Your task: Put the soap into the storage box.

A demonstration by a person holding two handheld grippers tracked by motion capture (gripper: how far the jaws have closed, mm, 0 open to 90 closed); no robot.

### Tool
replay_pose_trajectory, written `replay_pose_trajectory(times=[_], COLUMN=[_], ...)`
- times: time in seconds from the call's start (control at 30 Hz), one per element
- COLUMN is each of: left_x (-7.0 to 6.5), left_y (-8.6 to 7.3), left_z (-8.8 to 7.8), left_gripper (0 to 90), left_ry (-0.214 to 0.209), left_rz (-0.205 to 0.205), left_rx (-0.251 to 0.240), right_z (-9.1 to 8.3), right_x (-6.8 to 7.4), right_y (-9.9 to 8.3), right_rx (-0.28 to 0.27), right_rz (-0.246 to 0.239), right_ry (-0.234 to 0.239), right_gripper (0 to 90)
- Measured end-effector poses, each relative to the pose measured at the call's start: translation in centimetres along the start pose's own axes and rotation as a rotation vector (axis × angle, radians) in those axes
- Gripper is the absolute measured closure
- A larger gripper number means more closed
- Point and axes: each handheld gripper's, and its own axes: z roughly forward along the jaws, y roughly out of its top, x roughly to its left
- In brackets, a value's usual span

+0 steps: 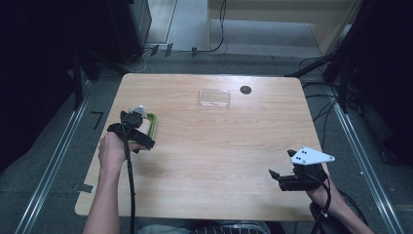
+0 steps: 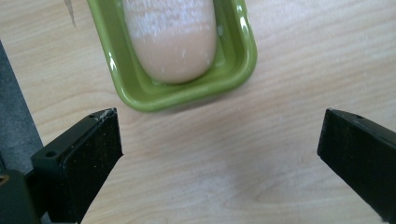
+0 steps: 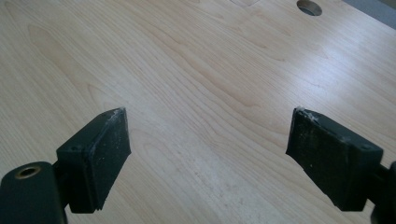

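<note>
Wooden table (image 1: 209, 146): both claws spread empty, left claw (image 2: 219, 140) before green dish (image 2: 140, 88) holding perhaps bread (image 2: 173, 42)

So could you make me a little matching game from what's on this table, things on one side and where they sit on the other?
Things:
1. green dish
2. clear plastic lid
3. round hole in the table
4. right gripper

Places or states:
A. far side of the table, just right of the clear piece
B. near right corner, jaws open over bare wood
C. left side of the table, holding a pale sugared bun
D. far middle of the table, lying flat

Pairs: 1-C, 2-D, 3-A, 4-B
</note>
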Motion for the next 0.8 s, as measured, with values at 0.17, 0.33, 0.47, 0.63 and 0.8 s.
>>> replay_pose_trajectory(times=[0.17,0.33,0.47,0.63,0.8], left_x=[-0.4,-0.9,-1.3,-1.8,-2.2], left_y=[-0.9,-1.7,-2.3,-2.9,-3.6], left_z=[-0.2,-0.7,-0.8,-0.7,-0.6], left_gripper=[0.0,0.0,0.0,0.0,0.0], left_ry=[-0.019,-0.027,-0.037,-0.045,-0.048], left_rz=[0.022,0.043,0.063,0.087,0.109], left_rx=[0.018,0.022,0.044,0.074,0.098], right_z=[0.0,0.0,0.0,0.0,0.0], right_x=[0.0,0.0,0.0,0.0,0.0], right_y=[0.0,0.0,0.0,0.0,0.0], right_rx=[0.003,0.001,0.000,0.001,-0.004], right_rz=[-0.004,-0.007,-0.002,-0.001,-0.006], right_ry=[-0.001,-0.001,-0.002,-0.002,-0.002], right_gripper=[13.3,13.3,13.3,13.3,13.3])
